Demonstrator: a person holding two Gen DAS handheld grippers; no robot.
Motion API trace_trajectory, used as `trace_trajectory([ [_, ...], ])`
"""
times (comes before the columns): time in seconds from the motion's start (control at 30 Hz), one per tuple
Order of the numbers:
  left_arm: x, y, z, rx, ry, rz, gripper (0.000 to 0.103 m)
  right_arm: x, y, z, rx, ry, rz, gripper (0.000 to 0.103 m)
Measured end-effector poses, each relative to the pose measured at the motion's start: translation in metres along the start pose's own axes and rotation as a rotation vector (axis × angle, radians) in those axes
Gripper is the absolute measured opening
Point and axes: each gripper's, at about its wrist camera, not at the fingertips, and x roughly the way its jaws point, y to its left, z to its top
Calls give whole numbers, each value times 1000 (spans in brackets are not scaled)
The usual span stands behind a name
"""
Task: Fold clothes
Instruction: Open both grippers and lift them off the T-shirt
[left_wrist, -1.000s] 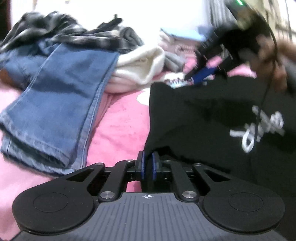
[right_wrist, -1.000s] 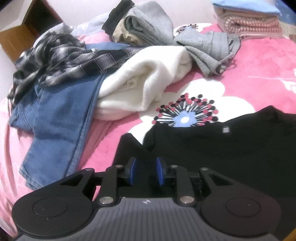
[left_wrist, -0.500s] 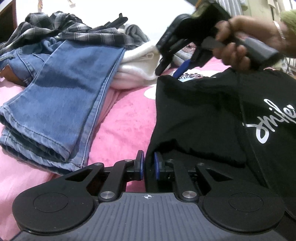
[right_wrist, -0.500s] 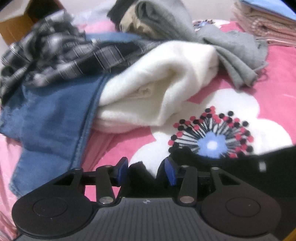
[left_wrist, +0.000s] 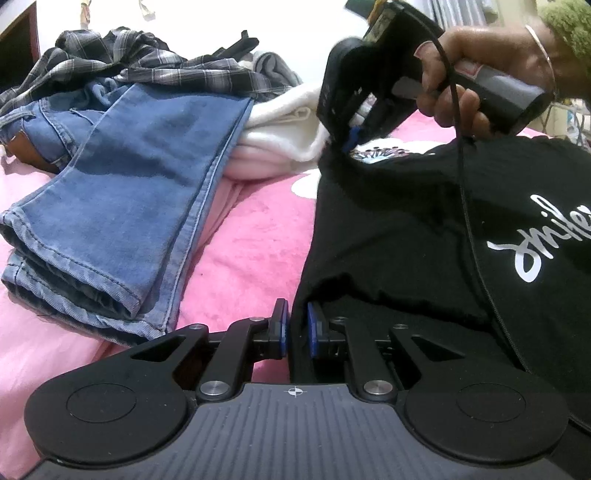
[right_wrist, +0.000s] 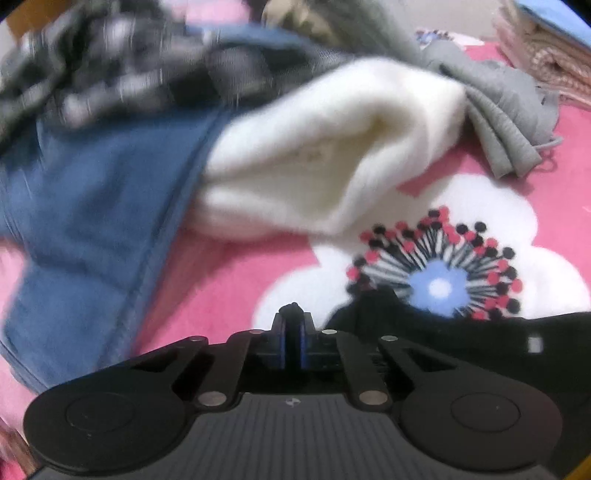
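Note:
A black T-shirt (left_wrist: 399, 229) with white script lettering lies on the pink bedspread (left_wrist: 255, 258). My left gripper (left_wrist: 294, 326) is shut on the shirt's near left corner. My right gripper (right_wrist: 292, 334) is shut on a pinch of the shirt's black cloth (right_wrist: 461, 343); in the left wrist view it (left_wrist: 349, 142) holds the far left corner, lifted a little off the bed, with a hand on its handle.
Folded blue jeans (left_wrist: 122, 206) lie to the left, with a plaid shirt (left_wrist: 147, 70) behind and a white fleece garment (right_wrist: 332, 162) next to them. A grey garment (right_wrist: 495, 110) and a stack of folded clothes (right_wrist: 546, 55) lie farther back.
My right gripper moved down to the shirt's far left corner, opened around it and shut on the cloth. My left gripper stayed shut on the near corner.

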Motion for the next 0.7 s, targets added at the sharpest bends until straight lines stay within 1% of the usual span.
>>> trace_trajectory([
  [0.1, 0, -1, 1, 0, 9, 6, 11, 1, -8, -2, 73, -61, 64, 7],
  [0.17, 1, -2, 2, 5, 14, 10, 11, 13, -10, -3, 108, -57, 77, 7],
  [0.27, 1, -3, 2, 14, 17, 15, 11, 26, -24, -1, 197, -60, 158, 7],
  [0.33, 1, -3, 2, 18, 18, 17, 11, 30, -36, 0, 265, -58, 206, 10],
  [0.4, 1, -3, 2, 19, 19, 17, 11, 21, -46, 2, 311, -88, 233, 12],
  [0.47, 1, -3, 2, 18, 21, 15, 11, 2, -53, 4, 317, -148, 242, 12],
  [0.57, 2, -3, 3, 23, 23, 13, 11, -25, -65, 7, 310, -181, 228, 14],
  [0.63, 2, -4, 3, 27, 23, 14, 11, -32, -71, 10, 289, -135, 188, 15],
  [0.7, 2, -4, 3, 33, 23, 16, 11, -29, -68, 7, 278, -72, 177, 15],
])
